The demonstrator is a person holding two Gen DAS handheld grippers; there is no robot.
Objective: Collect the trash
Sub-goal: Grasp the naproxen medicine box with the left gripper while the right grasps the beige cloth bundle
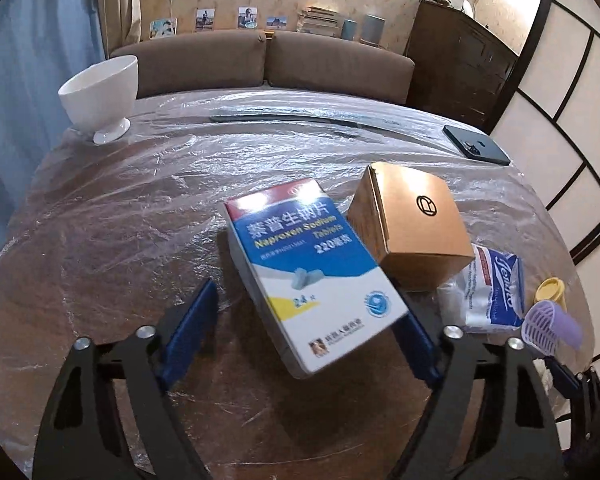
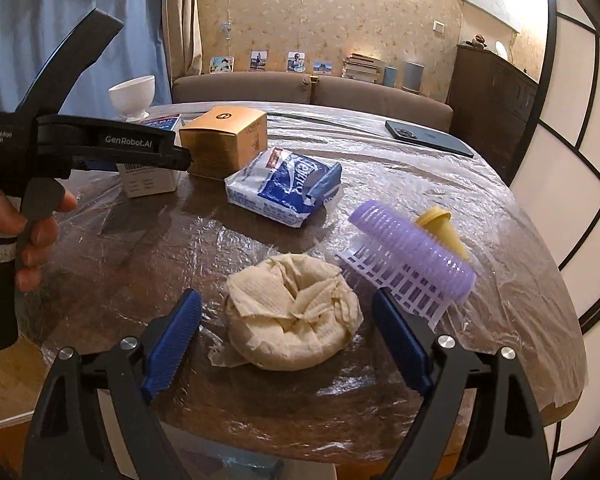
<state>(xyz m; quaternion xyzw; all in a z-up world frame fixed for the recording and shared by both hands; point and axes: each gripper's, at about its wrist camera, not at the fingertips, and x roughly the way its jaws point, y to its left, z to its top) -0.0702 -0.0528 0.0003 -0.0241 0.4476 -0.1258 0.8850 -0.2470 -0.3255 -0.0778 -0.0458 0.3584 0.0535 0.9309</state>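
Brown sofa [image 1: 260,60] against patterned beige wallpaper [image 2: 320,8], dark wooden cabinet [image 1: 460,64] at right, blue curtain [image 1: 32,60] left, warm indoor light

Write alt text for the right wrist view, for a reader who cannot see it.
The open right gripper straddles a crumpled paper towel on a plastic-covered table. Behind lie a purple hair roller, tissue pack and cardboard box.

Blue-and-white medicine box [image 1: 312,276] with red band, plain tan carton [image 1: 414,228], lilac ribbed roller [image 2: 412,252], cream crumpled tissue [image 2: 292,316], white bowl [image 1: 98,94].
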